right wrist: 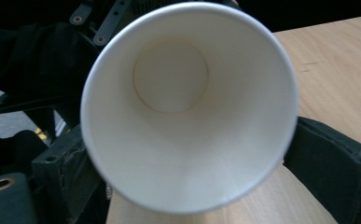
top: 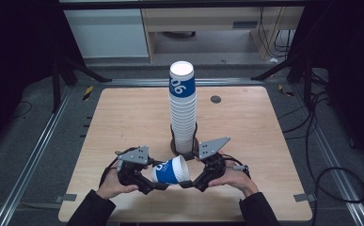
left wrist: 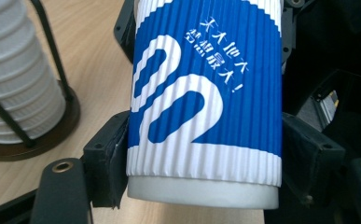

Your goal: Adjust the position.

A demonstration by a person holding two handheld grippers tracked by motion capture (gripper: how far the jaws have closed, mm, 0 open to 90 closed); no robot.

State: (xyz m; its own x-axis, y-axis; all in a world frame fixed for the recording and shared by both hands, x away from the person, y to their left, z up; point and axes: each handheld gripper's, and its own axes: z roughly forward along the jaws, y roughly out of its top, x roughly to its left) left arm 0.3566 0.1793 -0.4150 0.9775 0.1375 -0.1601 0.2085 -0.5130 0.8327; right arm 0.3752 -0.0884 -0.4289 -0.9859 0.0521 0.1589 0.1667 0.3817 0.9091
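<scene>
- Person's hands, near table edge: one on each gripper, sleeves entering from the bottom of the high view.
- Left gripper (top: 157, 184): low over the table, closed on the paper cup (top: 170, 170) near its base end; in the left gripper view the two black jaws press the ribbed wall on either side just above the white bottom band.
- Paper cup: blue and white, ribbed sleeve, large white numeral and small white script; held on its side between the two grippers, just above the table (top: 245, 122), mouth turned toward the right gripper.
- Right gripper (top: 189, 183): closed on the cup's mouth end; the right gripper view looks straight into the empty white interior, a jaw seated against the rim on each side.
- Step in hand, as judged: a single cup shared between both grippers, at a handover or a reorienting.
- Cup stack (top: 183, 106): tall column of matching cups, upright in a dark wire holder (top: 174, 141) with a round base, just behind the grippers at table centre.
- Small dark disc (top: 216, 99): set in the tabletop, right of the stack, well apart.
- Next move, as judged: one gripper must release while the other keeps a firm, non-crushing hold; the cup then needs turning upright clear of the nearby stack.
</scene>
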